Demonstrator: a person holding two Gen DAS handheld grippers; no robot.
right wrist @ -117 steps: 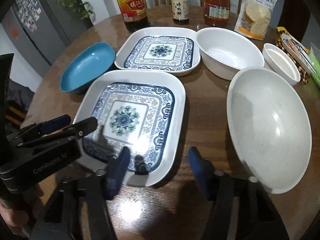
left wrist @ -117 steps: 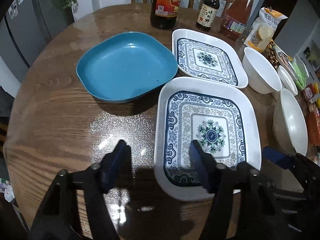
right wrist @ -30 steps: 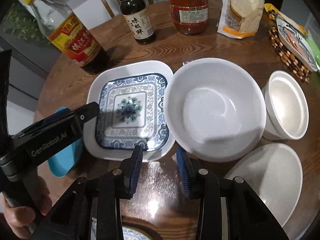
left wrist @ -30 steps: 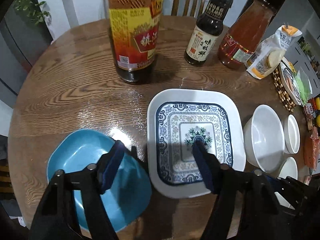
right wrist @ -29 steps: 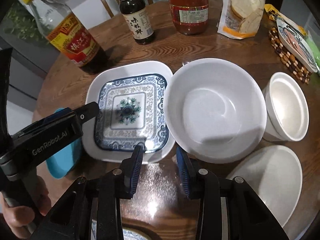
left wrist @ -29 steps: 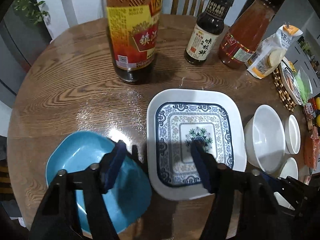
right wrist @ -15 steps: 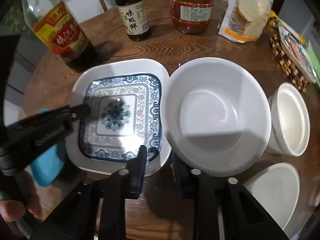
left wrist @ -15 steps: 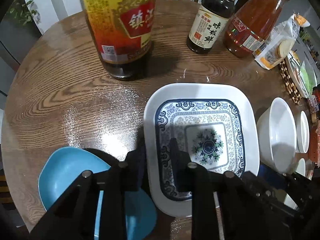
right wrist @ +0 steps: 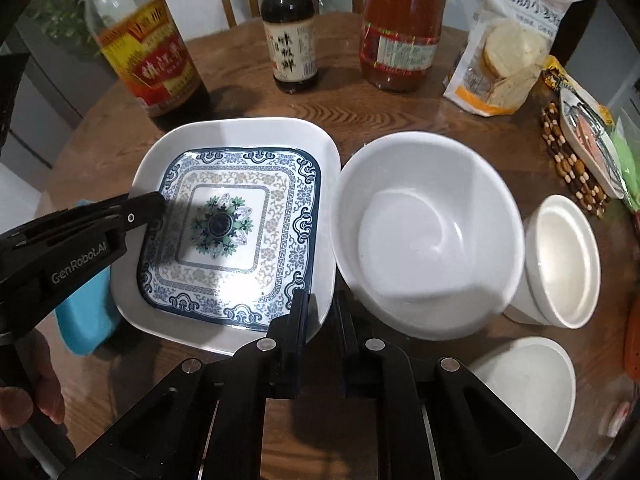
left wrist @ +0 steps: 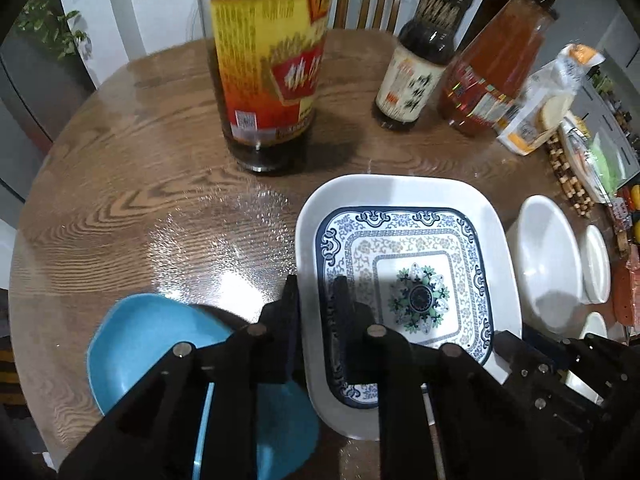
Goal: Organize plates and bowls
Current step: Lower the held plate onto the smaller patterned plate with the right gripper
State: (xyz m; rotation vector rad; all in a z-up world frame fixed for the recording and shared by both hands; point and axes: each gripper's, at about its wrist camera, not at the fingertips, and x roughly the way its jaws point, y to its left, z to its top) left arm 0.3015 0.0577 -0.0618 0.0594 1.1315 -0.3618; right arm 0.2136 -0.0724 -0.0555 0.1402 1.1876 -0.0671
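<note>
Narrowed hard on both sides versus a second ago: wide apart then, nearly closed now. Also sits closer in over the dish than four seconds back.

Right gripper (right wrist: pixel 320 296): shut down onto the near-right corner rim of the patterned plate (right wrist: pixel 224 224).

Left gripper (left wrist: pixel 316 282): jaws closing, left rim of the same plate between them, pads look pressed on it.

Plate position: flat on the table (left wrist: pixel 120 184), about mid-surface, no visible lift yet.

Blue plate (left wrist: pixel 140 340): just beside it, toward the left edge, partly under the left tool.

Large white bowl (right wrist: pixel 424 232): hard against the plate's right rim.

Stacked small bowls (right wrist: pixel 560 260) and shallow white bowl (right wrist: pixel 528 384): further toward the right edge.

Bottles (left wrist: pixel 268 60): along the far edge.

Reads as a two-handed grip just set, so probably a lift next. Destination not in view. Needs care with the bowl crowding the right rim.
</note>
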